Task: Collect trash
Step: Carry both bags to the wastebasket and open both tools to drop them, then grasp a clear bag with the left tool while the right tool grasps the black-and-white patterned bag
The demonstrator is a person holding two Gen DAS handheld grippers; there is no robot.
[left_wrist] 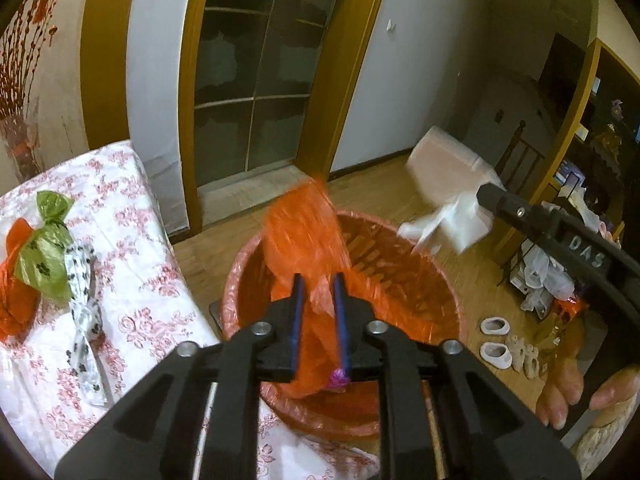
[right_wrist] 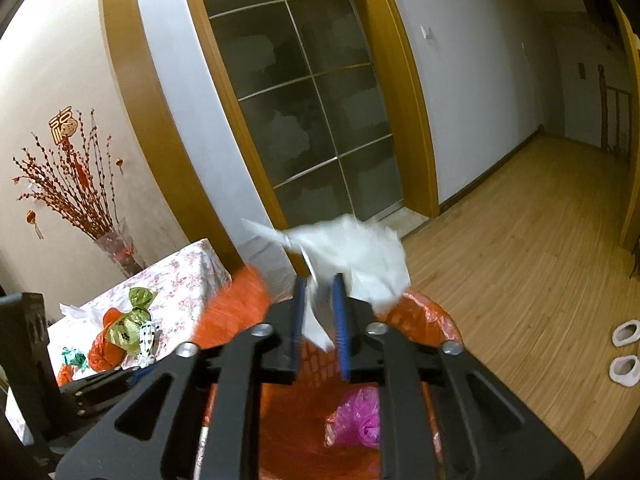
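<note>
Two grippers hang over the orange-lined bin point(left_wrist: 440, 280). Left gripper point(left_wrist: 319, 292), jaws parted, loosely straddles an orange bag point(left_wrist: 304, 232). Right gripper point(right_wrist: 319, 292), likewise unclenched, straddles a white bag point(right_wrist: 352, 256).

Place: a lived-in home, a room opening onto a hallway
Floor: light wood laminate point(right_wrist: 520, 248), with white slippers point(right_wrist: 624, 354) left on it
Doorway: sliding frosted-glass door point(right_wrist: 304, 92) in a wide ochre wooden frame
Walls: plain white, with a light switch and a red good-luck ornament point(right_wrist: 63, 126)
Decoration: glass vase of red-berried branches point(right_wrist: 72, 184) in the corner
Furniture: table under a pink floral cloth point(left_wrist: 132, 264)
Household bin: round basket lined with an orange bag point(left_wrist: 420, 280)
</note>
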